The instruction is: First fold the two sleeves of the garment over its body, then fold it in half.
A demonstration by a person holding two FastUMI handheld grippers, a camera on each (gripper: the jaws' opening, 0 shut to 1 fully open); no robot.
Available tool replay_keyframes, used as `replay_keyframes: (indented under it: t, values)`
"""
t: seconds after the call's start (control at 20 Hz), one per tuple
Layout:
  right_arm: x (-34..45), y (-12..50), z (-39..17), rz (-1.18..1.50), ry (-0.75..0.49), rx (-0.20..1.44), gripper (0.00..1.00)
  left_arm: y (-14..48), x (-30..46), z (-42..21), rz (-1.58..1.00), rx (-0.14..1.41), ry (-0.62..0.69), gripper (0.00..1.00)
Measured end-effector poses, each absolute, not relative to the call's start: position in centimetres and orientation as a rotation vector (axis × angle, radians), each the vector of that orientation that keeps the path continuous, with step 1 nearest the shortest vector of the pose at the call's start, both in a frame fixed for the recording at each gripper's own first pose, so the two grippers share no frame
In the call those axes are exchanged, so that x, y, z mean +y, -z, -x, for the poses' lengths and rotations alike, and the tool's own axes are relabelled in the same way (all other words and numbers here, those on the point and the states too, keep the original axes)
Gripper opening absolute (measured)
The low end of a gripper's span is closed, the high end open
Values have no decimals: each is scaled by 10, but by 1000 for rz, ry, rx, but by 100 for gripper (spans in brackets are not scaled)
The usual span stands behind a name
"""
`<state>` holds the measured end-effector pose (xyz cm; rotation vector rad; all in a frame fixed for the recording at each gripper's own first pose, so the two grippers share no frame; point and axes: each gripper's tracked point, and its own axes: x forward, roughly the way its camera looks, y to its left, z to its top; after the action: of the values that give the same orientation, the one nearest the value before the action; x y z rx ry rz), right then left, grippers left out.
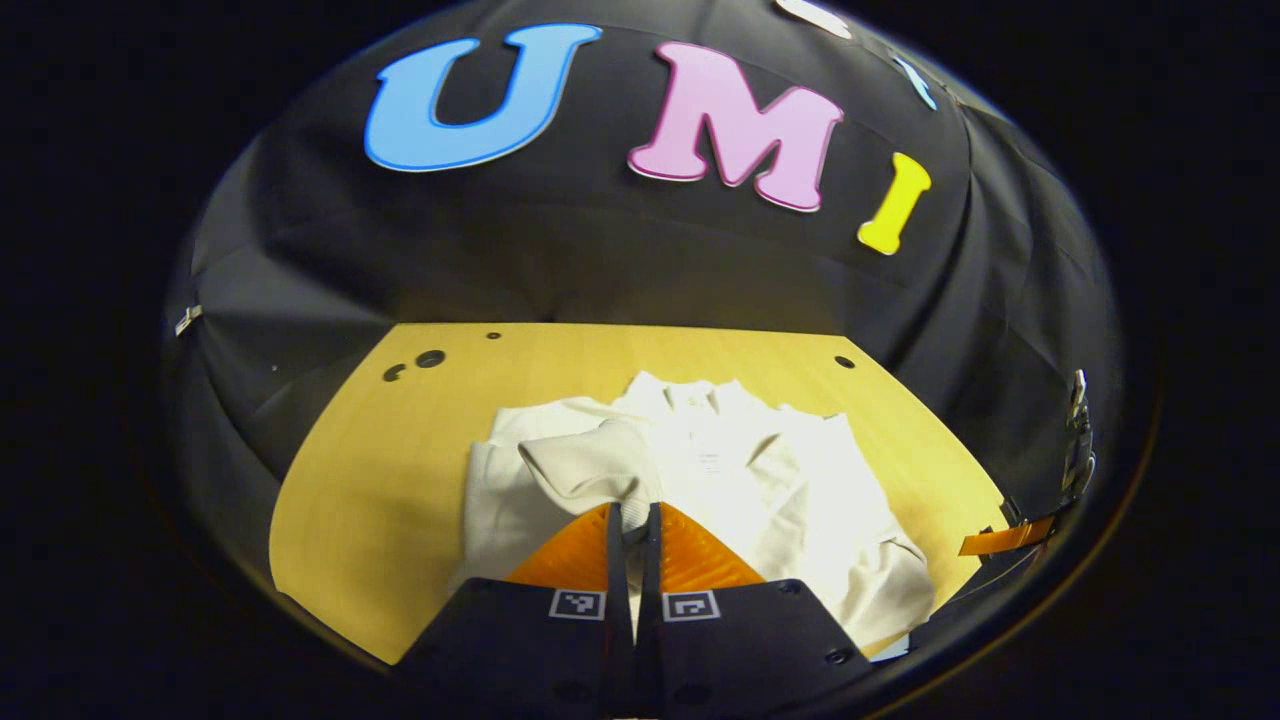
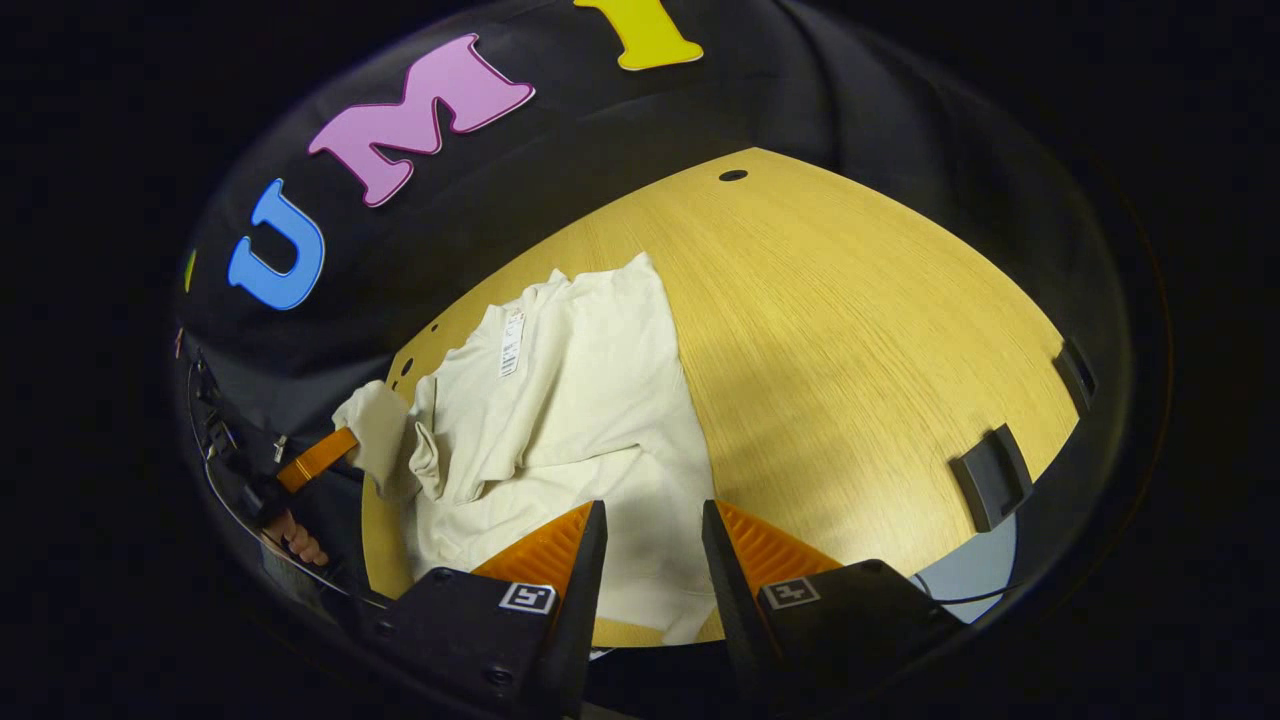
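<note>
The garment, a cream, soft knit top with a matte weave and rumpled folds, lies flat on the pale wood-grain counter, just ahead of both tools. In the left gripper view, the left tool is clenched, its ribbed fingers nearly together and pinching a bunched sleeve that rises in a rounded fold right at the tips. Beyond them the collar points away, toward the draped black cloth wall.

In the right gripper view, the right tool is released, its fingers spread apart above the hem region with cloth showing between them, gripping nothing. Far to its left, the sleeve is lifted by the other tool. To its right lies bare grained counter with a dark, blocky clip at the edge.
</note>
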<state>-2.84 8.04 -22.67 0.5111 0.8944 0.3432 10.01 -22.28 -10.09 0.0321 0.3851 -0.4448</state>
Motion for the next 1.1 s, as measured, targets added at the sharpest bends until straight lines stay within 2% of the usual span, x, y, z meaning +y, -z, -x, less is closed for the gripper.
replay_keyframes:
  t: [0.35, 0.7, 0.8, 0.9, 0.95, 1.05, 1.1]
  values:
    - [72, 244, 31, -522, -336, 923, 59, 153, -286, -102, -152, 448, 495, 7]
    - [75, 252, 38, -514, -341, 947, 59, 210, -304, -107, -317, 514, 482, 6]
    - [77, 253, 39, -513, -344, 949, 59, 219, -303, -105, -338, 551, 482, 10]
    - [79, 254, 41, -510, -343, 950, 59, 222, -306, -98, -322, 578, 503, 27]
    - [79, 254, 43, -510, -343, 952, 59, 222, -305, -95, -315, 584, 504, 41]
    - [82, 255, 46, -513, -346, 954, 59, 223, -300, -89, -309, 596, 505, 76]
    - [83, 254, 48, -515, -347, 954, 59, 222, -297, -84, -303, 604, 511, 79]
